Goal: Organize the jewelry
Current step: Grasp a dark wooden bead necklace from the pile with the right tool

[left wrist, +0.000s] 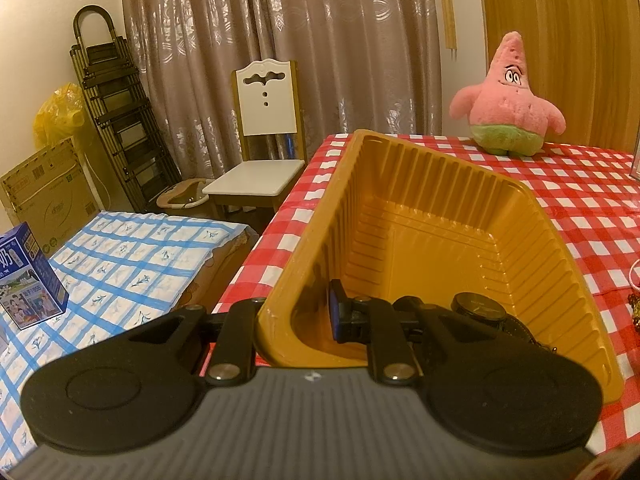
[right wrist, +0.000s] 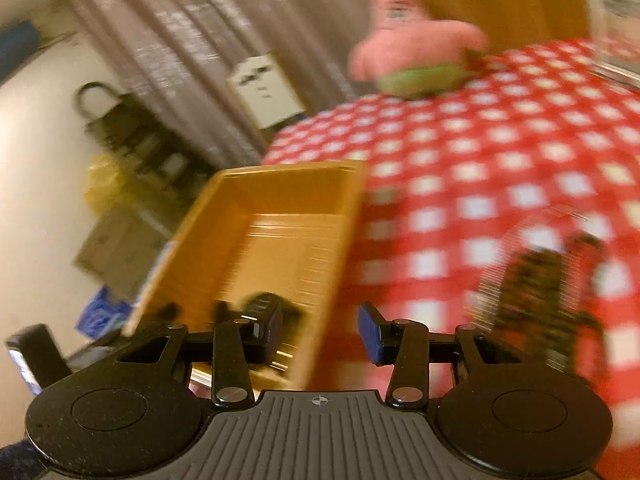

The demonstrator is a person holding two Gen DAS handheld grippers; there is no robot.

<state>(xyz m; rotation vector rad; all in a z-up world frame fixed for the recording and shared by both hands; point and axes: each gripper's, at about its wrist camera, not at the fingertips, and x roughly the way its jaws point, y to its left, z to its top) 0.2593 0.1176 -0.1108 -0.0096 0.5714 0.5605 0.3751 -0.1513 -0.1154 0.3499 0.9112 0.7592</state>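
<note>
Left wrist view: left claw (left wrist: 304,320) pinches the rim of the ribbed amber plastic tray (left wrist: 440,216), which already holds a black wristwatch (left wrist: 478,308). Right claw (right wrist: 320,332) stands empty, jaws apart, over the red-checked surface (right wrist: 500,152); blurred dark jewelry (right wrist: 548,280) remains outside the tray.

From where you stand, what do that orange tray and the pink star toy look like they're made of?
The orange tray looks like thin moulded plastic, semi-glossy: its walls are ribbed and catch the light. The pink star toy seems to be plush fabric, matt and fuzzy, with a soft outline and green shorts. The red checked tablecloth has a slight sheen, possibly vinyl.
</note>
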